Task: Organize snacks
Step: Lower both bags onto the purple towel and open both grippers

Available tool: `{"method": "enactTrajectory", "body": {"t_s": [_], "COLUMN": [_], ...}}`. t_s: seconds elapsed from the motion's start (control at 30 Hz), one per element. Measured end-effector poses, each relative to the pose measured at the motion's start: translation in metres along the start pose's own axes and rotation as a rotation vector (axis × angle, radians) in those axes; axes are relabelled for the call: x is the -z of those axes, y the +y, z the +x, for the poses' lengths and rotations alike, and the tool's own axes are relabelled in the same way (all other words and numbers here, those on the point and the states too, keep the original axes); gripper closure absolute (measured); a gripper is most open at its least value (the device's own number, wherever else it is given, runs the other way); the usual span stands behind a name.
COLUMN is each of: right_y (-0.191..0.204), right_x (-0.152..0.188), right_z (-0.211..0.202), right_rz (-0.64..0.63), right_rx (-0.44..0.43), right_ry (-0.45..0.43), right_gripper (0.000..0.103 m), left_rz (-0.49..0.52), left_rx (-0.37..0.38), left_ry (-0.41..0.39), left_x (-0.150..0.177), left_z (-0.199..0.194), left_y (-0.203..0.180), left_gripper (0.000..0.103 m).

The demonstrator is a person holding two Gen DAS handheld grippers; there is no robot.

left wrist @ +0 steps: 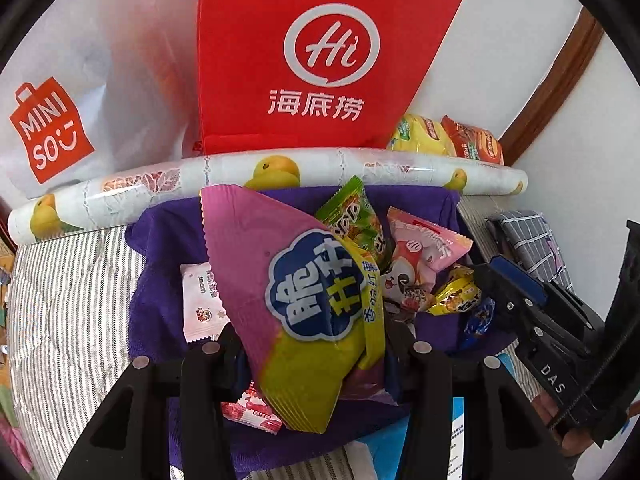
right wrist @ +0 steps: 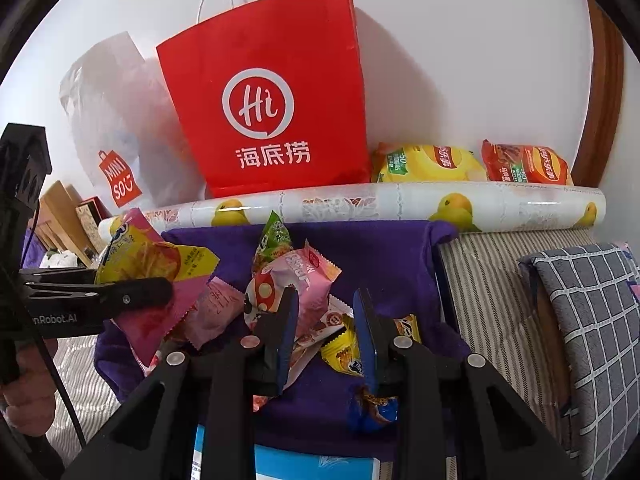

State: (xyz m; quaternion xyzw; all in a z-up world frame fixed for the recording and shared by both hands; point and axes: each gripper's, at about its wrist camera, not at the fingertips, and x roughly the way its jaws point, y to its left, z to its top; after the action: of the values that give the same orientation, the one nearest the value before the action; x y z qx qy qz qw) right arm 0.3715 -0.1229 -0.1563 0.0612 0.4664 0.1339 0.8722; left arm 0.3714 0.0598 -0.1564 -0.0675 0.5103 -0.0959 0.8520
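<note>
A big pink and yellow-green snack bag (left wrist: 296,280) hangs over the purple cloth (left wrist: 160,264), and my left gripper (left wrist: 312,332) is shut on its lower end. The right wrist view shows the same bag (right wrist: 152,264) in the left gripper (right wrist: 160,280). On the cloth lies a pile of small packets: green (left wrist: 352,216), pink mushroom (right wrist: 296,280), yellow (right wrist: 344,354), blue (right wrist: 372,408). My right gripper (right wrist: 327,292) points down at this pile, its blue pads (right wrist: 288,328) close together. A white packet (right wrist: 332,318) shows in the narrow gap; whether it is pinched is unclear.
A red paper bag (right wrist: 272,112) and a white Miniso bag (left wrist: 52,128) stand against the wall behind a fruit-print roll (left wrist: 280,168). Two chip bags (right wrist: 428,162) (right wrist: 524,164) lie right of the red bag. A grey checked cushion (right wrist: 592,320) sits on the striped sheet (left wrist: 72,300).
</note>
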Motion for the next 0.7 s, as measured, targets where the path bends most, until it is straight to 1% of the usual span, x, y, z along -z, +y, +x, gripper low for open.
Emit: {"method": "enactTrajectory", "body": {"t_s": [0.13,0.37,0.47,0.53,0.7], "right_y": [0.003,0.012,0.015,0.016,0.016], "right_x": [0.002,0.005,0.007,0.008,0.009], "right_z": [0.002,0.006,0.008,0.009,0.011], "right_rz": [-0.015,-0.060,-0.082,-0.091,-0.093], "right_rx": [-0.007,0.018,0.022,0.025,0.027], "right_ry": [0.013,0.033,0.045,0.050,0.061], "right_gripper": [0.073,0.073,0.071,0.066,0.066], "left_rz": [-0.004,0.000,0.001,0.004,0.004], "left_rx": [0.003,-0.009,-0.011,-0.013,-0.019], "left_ry": [0.010,0.022,0.027,0.030,0.033], "left_x": [0.002,0.003,0.004,0.004,0.004], "left_z": [0.005,0.012,0.015,0.016,0.018], "left_y": [0.001,0.000,0.000,0.000,-0.001], "left_gripper": [0.056,0.056,0.055,0.055,0.055]}}
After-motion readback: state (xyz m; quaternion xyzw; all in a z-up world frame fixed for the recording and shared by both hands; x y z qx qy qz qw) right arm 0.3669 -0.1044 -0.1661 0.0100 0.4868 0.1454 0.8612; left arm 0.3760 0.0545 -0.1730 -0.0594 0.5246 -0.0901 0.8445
